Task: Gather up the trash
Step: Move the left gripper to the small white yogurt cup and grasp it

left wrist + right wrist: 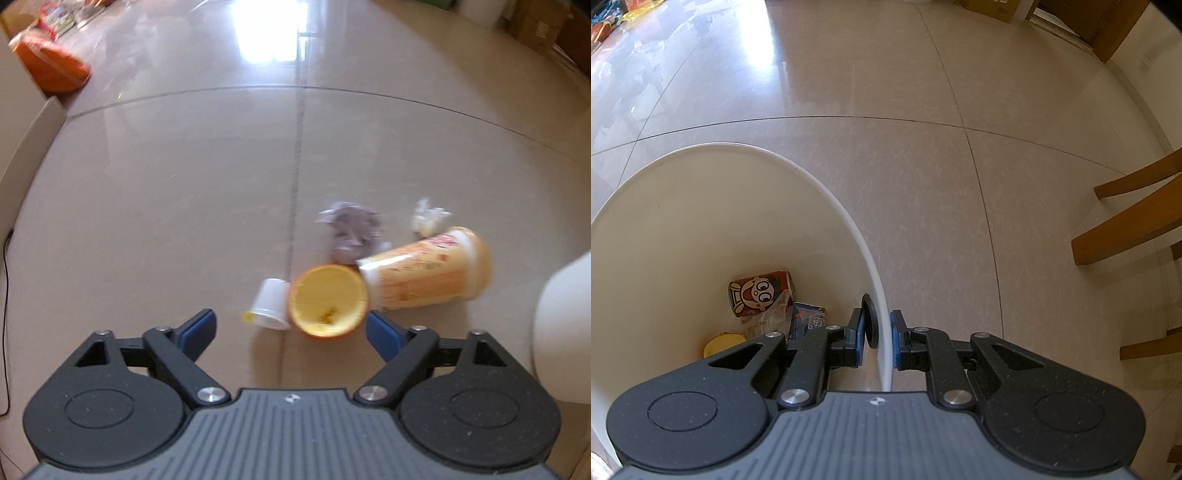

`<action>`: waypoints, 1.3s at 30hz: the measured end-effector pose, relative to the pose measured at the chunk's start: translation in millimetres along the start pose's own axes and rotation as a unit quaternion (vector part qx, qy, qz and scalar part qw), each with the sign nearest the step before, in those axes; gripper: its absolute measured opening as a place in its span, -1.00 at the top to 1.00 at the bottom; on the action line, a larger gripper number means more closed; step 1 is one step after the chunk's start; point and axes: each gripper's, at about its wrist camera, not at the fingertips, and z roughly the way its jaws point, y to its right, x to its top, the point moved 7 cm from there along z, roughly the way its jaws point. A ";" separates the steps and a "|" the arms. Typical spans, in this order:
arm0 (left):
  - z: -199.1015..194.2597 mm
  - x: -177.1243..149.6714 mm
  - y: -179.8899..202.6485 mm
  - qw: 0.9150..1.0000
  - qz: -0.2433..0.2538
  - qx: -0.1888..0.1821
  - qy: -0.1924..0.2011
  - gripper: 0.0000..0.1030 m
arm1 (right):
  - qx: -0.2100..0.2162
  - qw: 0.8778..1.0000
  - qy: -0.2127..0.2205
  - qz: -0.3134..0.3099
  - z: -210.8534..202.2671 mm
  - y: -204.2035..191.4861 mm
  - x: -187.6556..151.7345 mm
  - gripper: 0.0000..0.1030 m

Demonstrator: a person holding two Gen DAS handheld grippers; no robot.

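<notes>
On the tiled floor lies a pile of trash: a hollow orange peel half [328, 300], a small white cup [270, 303] on its side, a tall yellow printed cup [428, 272] lying down, a grey crumpled wrapper [351, 229] and a white paper wad [428, 218]. My left gripper [291, 328] hangs open just short of the peel and the small cup. My right gripper [879, 338] is shut on the rim of a white bin [849, 229], one finger inside the wall and one outside. Inside the bin lie a red cartoon can [759, 293], a blue packet [807, 319] and a yellow scrap [722, 341].
The white bin's side [565, 332] shows at the right edge of the left wrist view. An orange bag [51, 66] and packets lie far left. Cardboard boxes [535, 22] stand at the far right. Wooden chair legs [1130, 229] stand right of the bin. A black cable [5, 295] runs along the left.
</notes>
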 end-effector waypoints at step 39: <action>112.1 -30.7 -3.7 0.988 0.137 0.005 0.066 0.12 | -0.018 1.000 -0.003 -0.003 4.4 -6.5 0.0 0.63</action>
